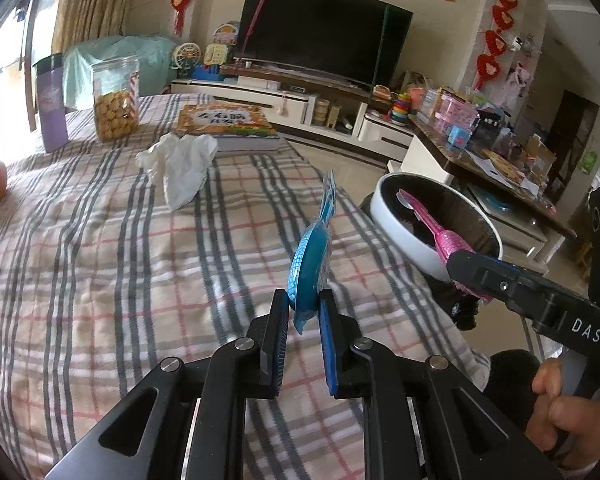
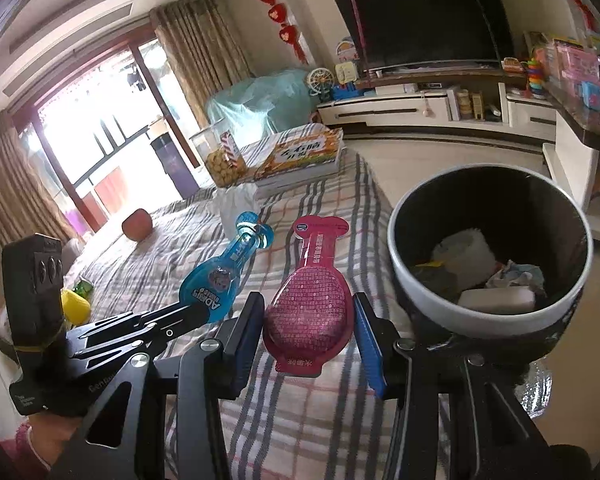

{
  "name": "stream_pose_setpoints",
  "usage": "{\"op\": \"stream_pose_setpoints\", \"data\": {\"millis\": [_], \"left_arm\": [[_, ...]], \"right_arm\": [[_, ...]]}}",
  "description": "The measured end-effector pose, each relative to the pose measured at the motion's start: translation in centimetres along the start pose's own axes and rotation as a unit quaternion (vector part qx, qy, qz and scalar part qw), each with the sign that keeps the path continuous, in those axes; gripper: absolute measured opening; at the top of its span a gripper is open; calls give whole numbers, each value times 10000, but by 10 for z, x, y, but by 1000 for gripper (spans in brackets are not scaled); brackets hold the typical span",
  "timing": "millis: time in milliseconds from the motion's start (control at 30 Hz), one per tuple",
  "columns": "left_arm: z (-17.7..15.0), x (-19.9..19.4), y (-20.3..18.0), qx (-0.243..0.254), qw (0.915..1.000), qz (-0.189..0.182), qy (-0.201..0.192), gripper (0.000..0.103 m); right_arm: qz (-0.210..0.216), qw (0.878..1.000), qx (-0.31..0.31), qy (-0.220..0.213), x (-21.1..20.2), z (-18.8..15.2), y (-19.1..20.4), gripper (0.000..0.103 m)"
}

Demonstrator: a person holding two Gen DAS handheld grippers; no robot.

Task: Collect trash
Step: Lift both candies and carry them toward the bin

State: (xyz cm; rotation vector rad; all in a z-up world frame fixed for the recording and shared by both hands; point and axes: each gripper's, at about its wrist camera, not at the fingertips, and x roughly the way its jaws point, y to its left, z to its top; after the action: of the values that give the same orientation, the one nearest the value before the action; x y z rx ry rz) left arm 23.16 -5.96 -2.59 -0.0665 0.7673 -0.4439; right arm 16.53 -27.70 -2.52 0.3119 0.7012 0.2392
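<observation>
My left gripper [image 1: 303, 300] is shut on a blue sachet [image 1: 310, 264], held edge-on above the plaid cloth [image 1: 140, 280]. In the right wrist view the blue sachet [image 2: 220, 280] sticks out of the left gripper [image 2: 188, 308] at the left. My right gripper [image 2: 308, 304] is shut on a pink sachet [image 2: 308, 300], both pads against its round sides. In the left wrist view the pink sachet [image 1: 432, 228] reaches over the rim of the black, white-rimmed bin [image 1: 396, 216]. The bin [image 2: 420, 280] stands just right of the right gripper and holds crumpled paper and wrappers.
On the cloth lie a crumpled white tissue [image 1: 180, 160], a cookie jar [image 1: 114, 100], a purple bottle [image 1: 52, 108], a picture book [image 1: 226, 120] and an apple [image 2: 137, 224]. A yellow object [image 2: 74, 306] sits near the left hand. The TV unit and a cluttered table stand beyond.
</observation>
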Motion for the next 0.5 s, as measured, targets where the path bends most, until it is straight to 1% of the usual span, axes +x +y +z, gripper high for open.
{"op": "stream_pose_setpoints", "data": {"millis": [500], "left_arm": [[8, 5, -19, 220, 9996, -166, -8, 13]], "right_arm": [[-120, 9995, 244, -164, -21, 3, -26, 45]]}}
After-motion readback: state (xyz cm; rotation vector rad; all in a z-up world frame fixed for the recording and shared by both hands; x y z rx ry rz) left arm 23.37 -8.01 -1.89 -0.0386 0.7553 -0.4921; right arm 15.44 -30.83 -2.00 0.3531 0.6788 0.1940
